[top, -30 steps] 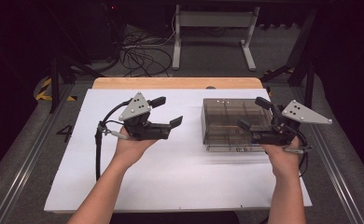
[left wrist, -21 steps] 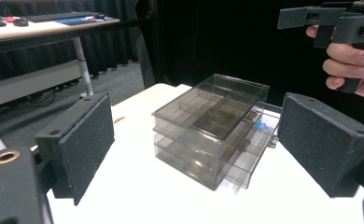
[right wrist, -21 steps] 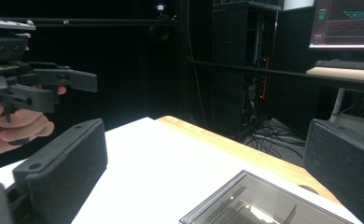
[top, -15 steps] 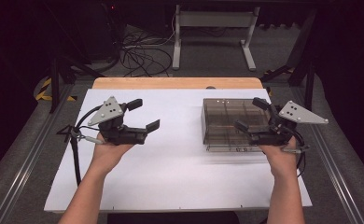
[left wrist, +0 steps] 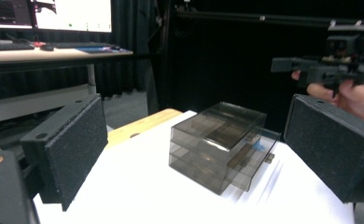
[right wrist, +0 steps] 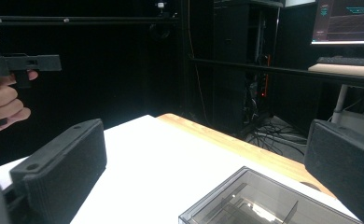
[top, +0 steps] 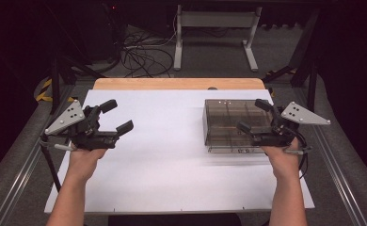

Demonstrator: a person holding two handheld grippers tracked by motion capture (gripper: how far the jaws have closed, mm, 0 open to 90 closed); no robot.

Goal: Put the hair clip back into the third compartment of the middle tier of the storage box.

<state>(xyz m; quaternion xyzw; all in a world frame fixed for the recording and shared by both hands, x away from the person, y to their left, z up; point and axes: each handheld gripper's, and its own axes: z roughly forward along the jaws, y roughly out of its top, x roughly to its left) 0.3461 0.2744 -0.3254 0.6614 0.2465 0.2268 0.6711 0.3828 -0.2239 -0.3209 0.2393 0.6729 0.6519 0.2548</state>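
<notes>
A small drawer box (top: 231,126) of smoky, see-through plastic sits on the white desk (top: 172,165) near its right edge, toward the far side. It is low and rectangular, with stacked drawers whose dividers show through the flat lid; in the left claw view one drawer stands slightly pulled out. The right claw (top: 250,116) hovers over the box's right end, jaws spread and empty. The left claw (top: 116,116), near the desk's left edge and well apart from the box, has just been opening, nothing between its jaws.

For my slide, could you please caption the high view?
Two hand-held grippers over a white table: left gripper open, apart at the left; right gripper open beside the smoky drawer box.
</notes>
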